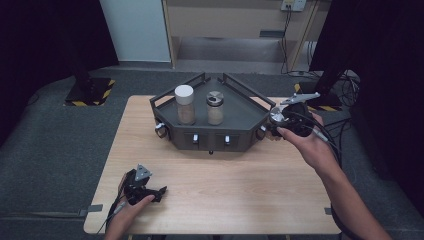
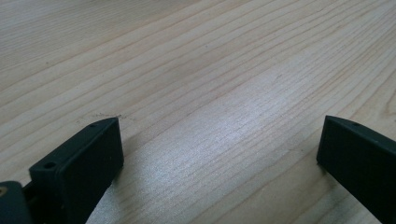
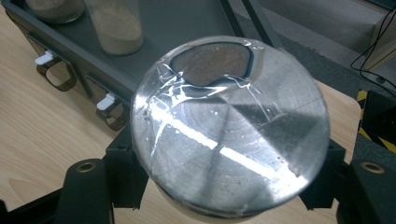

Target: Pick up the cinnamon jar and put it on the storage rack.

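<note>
A dark grey rack (image 1: pixel 245 125) stands at the table's far middle. In it are a jar with a white lid (image 1: pixel 185 105) and a jar with a metal lid (image 1: pixel 215 107), both holding tan powder. My right gripper (image 1: pixel 276 125) is at the rack's right corner, shut on a third jar with a shiny metal lid (image 3: pixel 233 130) that has clear film over a dark opening. The gripper's jaws (image 3: pixel 224 179) press on the jar's two sides. My left gripper (image 1: pixel 162 192) lies on the table near the front left, open (image 2: pixel 219 140) over bare wood.
The wooden table (image 1: pixel 225 185) is bare between the rack and its front edge. Small hooks with white tabs (image 3: pixel 106 109) hang from the rack's front wall. Beyond the table are grey floor, a stand base with yellow-black tape (image 1: pixel 90 92) and cables (image 1: pixel 345 90) at the right.
</note>
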Available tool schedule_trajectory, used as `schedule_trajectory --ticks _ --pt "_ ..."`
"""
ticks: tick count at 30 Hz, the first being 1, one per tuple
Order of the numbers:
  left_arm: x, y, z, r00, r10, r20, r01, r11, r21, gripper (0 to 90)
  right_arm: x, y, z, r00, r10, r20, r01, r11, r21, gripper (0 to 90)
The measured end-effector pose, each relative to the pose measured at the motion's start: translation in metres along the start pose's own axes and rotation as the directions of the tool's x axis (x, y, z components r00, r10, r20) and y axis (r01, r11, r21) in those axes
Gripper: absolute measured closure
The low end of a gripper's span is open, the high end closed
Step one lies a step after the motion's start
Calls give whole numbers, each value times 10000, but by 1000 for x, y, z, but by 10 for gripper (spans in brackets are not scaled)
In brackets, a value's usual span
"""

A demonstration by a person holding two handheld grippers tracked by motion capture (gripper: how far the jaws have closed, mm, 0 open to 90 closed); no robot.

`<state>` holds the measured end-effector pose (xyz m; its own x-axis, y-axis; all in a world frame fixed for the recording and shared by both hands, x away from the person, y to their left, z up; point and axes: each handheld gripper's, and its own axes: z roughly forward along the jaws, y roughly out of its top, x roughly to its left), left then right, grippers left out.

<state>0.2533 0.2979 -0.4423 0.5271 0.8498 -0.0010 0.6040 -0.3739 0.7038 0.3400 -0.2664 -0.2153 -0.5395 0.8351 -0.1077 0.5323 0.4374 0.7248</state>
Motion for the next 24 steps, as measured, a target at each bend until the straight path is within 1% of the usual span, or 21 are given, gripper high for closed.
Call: schedule_trajectory --ticks 10,19,24 --pt "0 0 0 10000 -11 10 11 10000 0 0 -3 16 9 10000 -10 -2 10 10000 2 318" --pt "0 0 0 10000 -9 9 9 10000 0 0 -1 30 20 9999 -117 -50 117 9999 21 318" --pt "0 0 0 10000 -8 11 8 10000 1 0 0 36 28 9999 -60 -137 61 10000 16 317"
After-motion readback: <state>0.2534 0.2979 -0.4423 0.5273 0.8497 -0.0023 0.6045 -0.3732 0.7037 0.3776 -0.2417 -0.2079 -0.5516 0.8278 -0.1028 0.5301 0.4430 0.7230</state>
